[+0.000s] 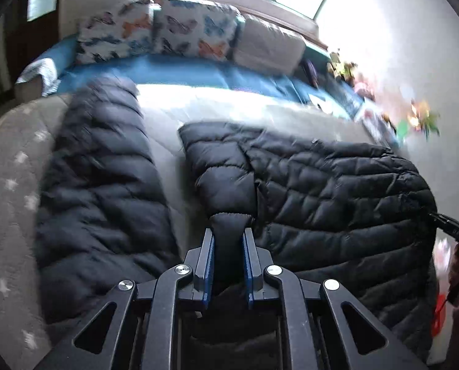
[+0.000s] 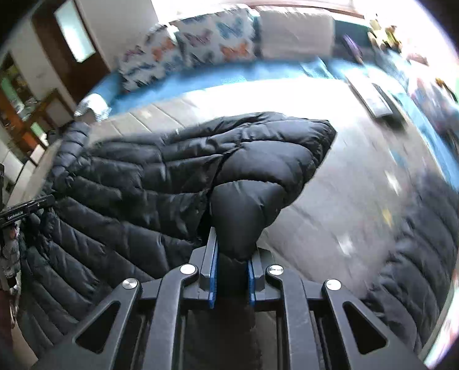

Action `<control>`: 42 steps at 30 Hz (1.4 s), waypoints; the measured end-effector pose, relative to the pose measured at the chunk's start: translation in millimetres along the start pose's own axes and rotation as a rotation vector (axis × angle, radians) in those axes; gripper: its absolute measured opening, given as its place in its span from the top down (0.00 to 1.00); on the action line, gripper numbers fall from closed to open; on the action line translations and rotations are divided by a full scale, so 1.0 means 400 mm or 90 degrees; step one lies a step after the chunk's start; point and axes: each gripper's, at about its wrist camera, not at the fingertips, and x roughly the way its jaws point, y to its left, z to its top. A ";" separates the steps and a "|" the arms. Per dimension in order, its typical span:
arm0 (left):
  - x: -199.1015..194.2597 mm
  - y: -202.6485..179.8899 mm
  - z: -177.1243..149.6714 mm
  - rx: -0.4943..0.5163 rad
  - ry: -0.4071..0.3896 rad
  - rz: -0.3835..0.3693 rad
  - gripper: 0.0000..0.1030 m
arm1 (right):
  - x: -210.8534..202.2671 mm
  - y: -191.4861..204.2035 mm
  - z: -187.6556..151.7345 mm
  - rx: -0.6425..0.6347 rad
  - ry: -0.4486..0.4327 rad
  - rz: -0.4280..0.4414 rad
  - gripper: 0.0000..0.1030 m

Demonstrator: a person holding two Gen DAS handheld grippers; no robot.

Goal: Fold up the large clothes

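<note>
Jaws first: both pairs are clamped on fabric. My left gripper (image 1: 228,246) has a bunched fold of the black puffer jacket (image 1: 322,191) pinched between its blue pads, the pinch sitting near a seam on the jacket's edge. My right gripper (image 2: 232,256) is closed the same way on another puffed-up bunch of the jacket (image 2: 130,191), which balloons out just above the pads.

Outward from the grips, the jacket lies spread on the bed (image 1: 164,117), over a grey star-patterned blanket (image 1: 16,166). In the left wrist view one quilted sleeve (image 1: 100,166) runs off to the left, apart from the main body. In the right wrist view a second sleeve (image 2: 420,246) lies off to the right. Each gripper shows at the edge of the other's view, so I hold the garment at two points well apart. Butterfly-print pillows (image 1: 155,30) stand against the headboard, well clear of the jacket.

Handling assessment: the jacket looks light, soft and springy. Its shell appears smooth and likely slippery, and the padding compresses, so a shallow pinch could creep out. I judge seams, hem or cuffs the safer hold, since these are flatter and firmer. Trapped air will likely resist a flat fold and may need pressing down.
</note>
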 end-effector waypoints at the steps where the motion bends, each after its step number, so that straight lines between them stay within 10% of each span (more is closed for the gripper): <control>1: -0.026 0.013 0.013 -0.007 -0.013 0.004 0.84 | 0.008 0.018 0.025 -0.004 -0.011 0.009 0.84; 5: -0.097 0.046 0.075 0.002 -0.081 0.053 0.83 | 0.087 0.072 0.137 -0.016 -0.047 0.021 0.84; 12: 0.013 0.150 0.092 -0.032 0.002 0.057 0.74 | 0.295 0.025 0.135 0.011 0.069 -0.042 0.78; 16: -0.079 0.205 0.105 -0.046 -0.041 0.022 0.73 | 0.250 0.012 0.144 0.005 0.078 -0.040 0.76; 20: -0.177 0.286 0.127 -0.062 -0.111 0.086 0.19 | 0.176 0.048 0.129 -0.058 0.080 -0.058 0.69; 29: -0.069 0.510 0.092 -0.201 -0.025 0.164 0.19 | 0.053 0.048 0.040 -0.076 0.075 -0.047 0.67; 34: -0.015 0.590 0.057 -0.287 0.007 0.080 0.25 | 0.001 0.002 0.000 -0.047 0.069 -0.046 0.67; 38: -0.011 0.583 0.039 -0.298 -0.009 -0.002 0.84 | -0.033 -0.014 -0.024 -0.033 0.057 -0.056 0.67; 42: -0.098 0.537 0.024 -0.259 -0.083 0.065 0.96 | -0.068 -0.024 -0.032 -0.019 0.038 -0.061 0.67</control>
